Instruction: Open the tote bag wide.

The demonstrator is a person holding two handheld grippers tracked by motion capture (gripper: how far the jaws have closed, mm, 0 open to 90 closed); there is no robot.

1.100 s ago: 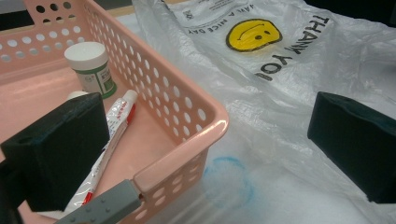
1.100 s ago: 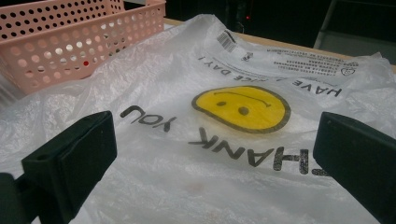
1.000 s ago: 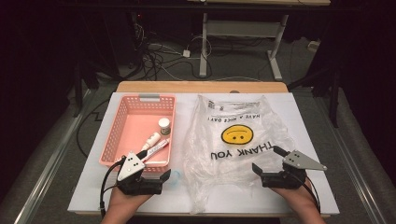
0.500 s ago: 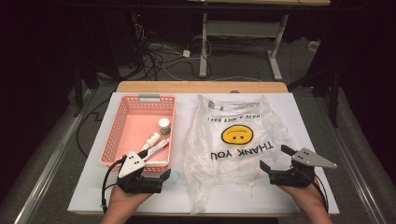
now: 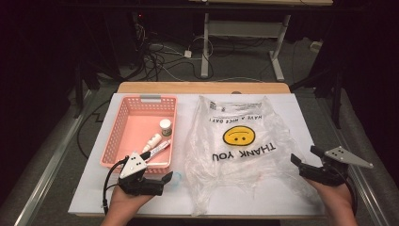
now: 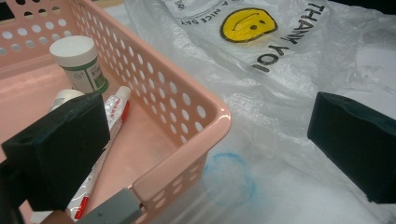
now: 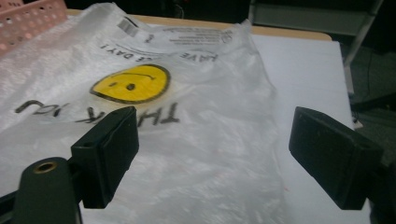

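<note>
The plastic bag [image 5: 240,150] lies flat on the table [image 5: 291,197], its long axis running from the near edge toward the far edge, mouth and handles at the near end between the two hands. The right hand-held gripper [image 5: 303,157], jaws spread and empty, sits just beside the bag's near right corner and looks the better placed to take it. The left hand-held gripper [image 5: 165,178], also spread and empty, sits at the near right corner of the pink basket [image 5: 141,101], just left of the bag.

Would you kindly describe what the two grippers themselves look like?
Both are black. The left gripper and the right gripper each carry a grey three-cornered plate on top, dotted with small holes. Each has two blocky black jaws with flat faces. A thin black cable loops from the left one.
</note>
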